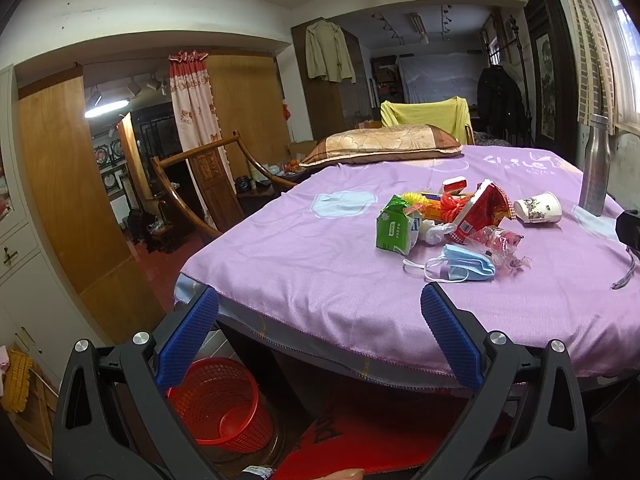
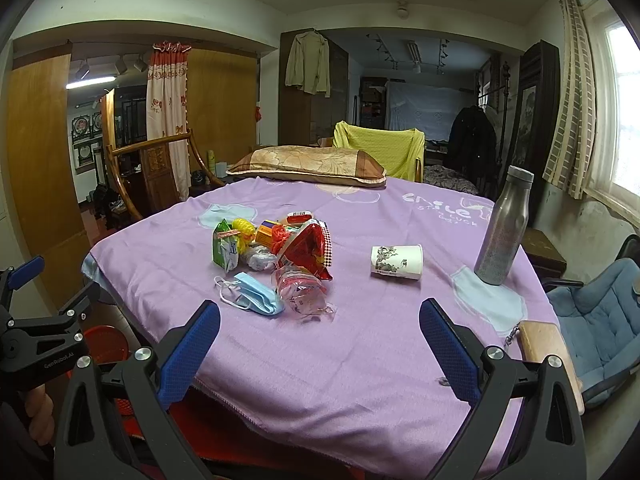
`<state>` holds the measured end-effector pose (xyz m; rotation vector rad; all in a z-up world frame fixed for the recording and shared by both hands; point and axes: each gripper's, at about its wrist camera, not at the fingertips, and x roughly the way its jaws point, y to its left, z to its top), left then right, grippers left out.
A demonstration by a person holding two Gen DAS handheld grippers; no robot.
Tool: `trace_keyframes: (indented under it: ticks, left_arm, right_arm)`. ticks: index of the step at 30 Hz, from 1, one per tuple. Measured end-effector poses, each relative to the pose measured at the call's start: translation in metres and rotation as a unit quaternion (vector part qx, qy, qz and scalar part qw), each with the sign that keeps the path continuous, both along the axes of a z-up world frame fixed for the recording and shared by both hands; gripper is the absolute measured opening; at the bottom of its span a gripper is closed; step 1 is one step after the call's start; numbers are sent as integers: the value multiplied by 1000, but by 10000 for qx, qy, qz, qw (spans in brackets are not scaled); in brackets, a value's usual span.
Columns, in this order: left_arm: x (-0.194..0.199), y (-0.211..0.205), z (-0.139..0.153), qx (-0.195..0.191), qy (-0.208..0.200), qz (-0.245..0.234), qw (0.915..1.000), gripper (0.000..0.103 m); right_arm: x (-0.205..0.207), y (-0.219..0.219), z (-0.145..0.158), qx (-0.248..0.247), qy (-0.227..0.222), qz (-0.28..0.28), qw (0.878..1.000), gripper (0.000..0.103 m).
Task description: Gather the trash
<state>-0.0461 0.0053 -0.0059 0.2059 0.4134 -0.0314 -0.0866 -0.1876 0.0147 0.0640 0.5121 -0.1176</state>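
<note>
Trash pile [image 2: 276, 256] sits mid-bed on purple sheet [image 2: 360, 360]: face mask [image 2: 256, 298], crumpled clear wrapper [image 2: 300, 290], red packet [image 2: 308, 250]; items behind half hidden, labels unreadable. Paper cup [image 2: 396, 262] on its side to the right. Red basket [image 1: 222, 406] on floor at near left, partly cut off. Left gripper [image 1: 318, 340] and right gripper [image 2: 320, 346] both at near edge, jaws wide apart, holding nothing.

Loose trash pile [image 2: 276, 260] on purple cloth [image 2: 360, 344]

"GenRobot.AI" — on the left gripper [image 2: 24, 276]; bedsheet [image 2: 360, 340] lettering not clearly readable.
</note>
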Motion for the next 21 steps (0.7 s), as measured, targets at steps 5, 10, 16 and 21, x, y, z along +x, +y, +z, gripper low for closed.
trace_keyframes:
  ticks: [5,10,16,21]
  left_arm:
    - [0,-1,-1,5,-1,6,10000,97]
    - [0,-1,-3,9,19,2,10000,97]
    - [0,-1,-3,16,26,8,10000,97]
    - [0,-1,-4,13,32,9,10000,97]
  right_arm:
    - [0,1,0,-2,-3,4,10000,97]
    - [-2,3,-1,-14,-10,24,10000,97]
    - [-4,6,0,-22,-21,49,10000,97]
    - [-3,6,0,-23,-13,47,10000,97]
